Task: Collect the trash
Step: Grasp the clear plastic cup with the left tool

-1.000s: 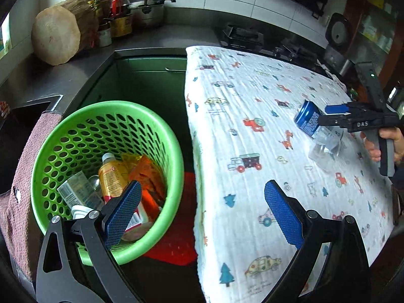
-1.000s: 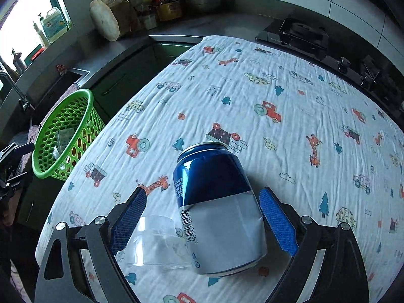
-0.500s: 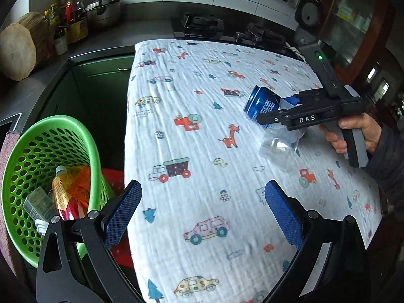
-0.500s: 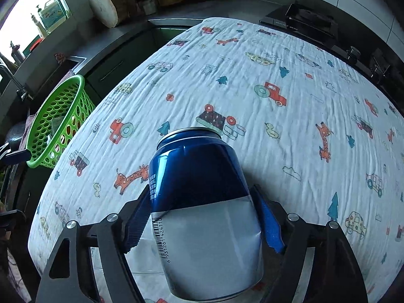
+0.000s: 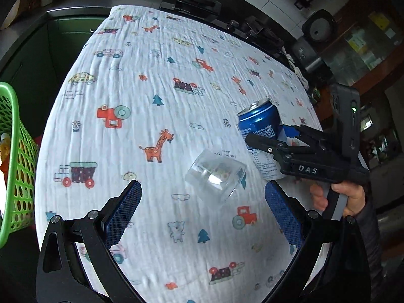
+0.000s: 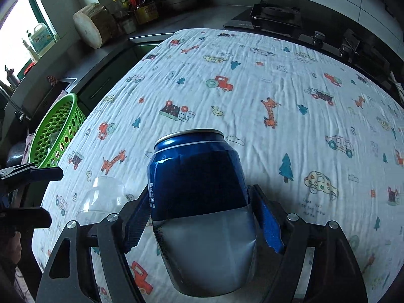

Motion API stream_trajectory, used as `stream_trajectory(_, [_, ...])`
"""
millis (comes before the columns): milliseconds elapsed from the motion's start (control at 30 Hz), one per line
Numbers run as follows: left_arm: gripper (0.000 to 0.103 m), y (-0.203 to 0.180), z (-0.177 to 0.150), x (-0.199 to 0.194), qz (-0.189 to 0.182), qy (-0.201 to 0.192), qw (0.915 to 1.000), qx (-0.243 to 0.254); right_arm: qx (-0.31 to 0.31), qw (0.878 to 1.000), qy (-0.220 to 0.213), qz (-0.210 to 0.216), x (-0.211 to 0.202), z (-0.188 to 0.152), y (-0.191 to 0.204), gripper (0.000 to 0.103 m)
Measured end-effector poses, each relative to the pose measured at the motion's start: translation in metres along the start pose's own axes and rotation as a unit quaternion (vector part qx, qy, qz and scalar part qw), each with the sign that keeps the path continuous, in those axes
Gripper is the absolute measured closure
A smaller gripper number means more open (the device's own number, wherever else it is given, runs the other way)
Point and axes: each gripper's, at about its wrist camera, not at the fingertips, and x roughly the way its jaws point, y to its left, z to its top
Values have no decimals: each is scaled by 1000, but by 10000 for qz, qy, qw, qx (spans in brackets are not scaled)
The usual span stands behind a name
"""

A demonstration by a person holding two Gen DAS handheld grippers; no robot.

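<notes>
A blue and silver drink can (image 6: 202,197) is clamped between the pads of my right gripper (image 6: 202,222), lifted a little off the patterned cloth; it also shows in the left wrist view (image 5: 262,136). A clear plastic cup (image 5: 217,174) lies on its side on the cloth, just ahead of my left gripper (image 5: 202,207), which is open and empty. The cup also shows in the right wrist view (image 6: 103,197), left of the can. The green trash basket (image 6: 58,128) stands off the table's left edge, with trash inside.
The table is covered by a white cloth (image 5: 151,80) printed with cars and giraffes. A dark counter with a wooden block (image 6: 91,25), bottles and a pot runs behind. A stove (image 6: 272,15) is at the back.
My right gripper has shut on the can and raised it. My left gripper has swung right from over the basket to the table, facing the clear cup.
</notes>
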Motion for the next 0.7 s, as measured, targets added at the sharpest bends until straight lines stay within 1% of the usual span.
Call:
stream_trajectory(100, [6,-3,5,17,-55,120,9994,-335,70,10000,-60,-35,-11,-9,-13,30])
stream_trajectory(233, [6,-4,10,38,33,239,9972,-709,146,9998,-118,-58,-20,-19,-28,30])
stream_trajectory(267, [7,-3,12,42,78,261,9963,-815,164,9998,-130,-63,-22,-21,-31,30])
stream_trajectory(367, [7,1,14,53,29,392,9928,-1134,186,9997,-144,-49,-24,-26,-37,30])
stream_trajectory(533, [8,-4,12,61,110,458,9902,-1313,189,9997,-162,-29,-25,-28,-40,30])
stream_trajectory(700, [18,3,10,67,-4,475,9834,-1751,163,9997,-160,-7,-24,-28,-37,30])
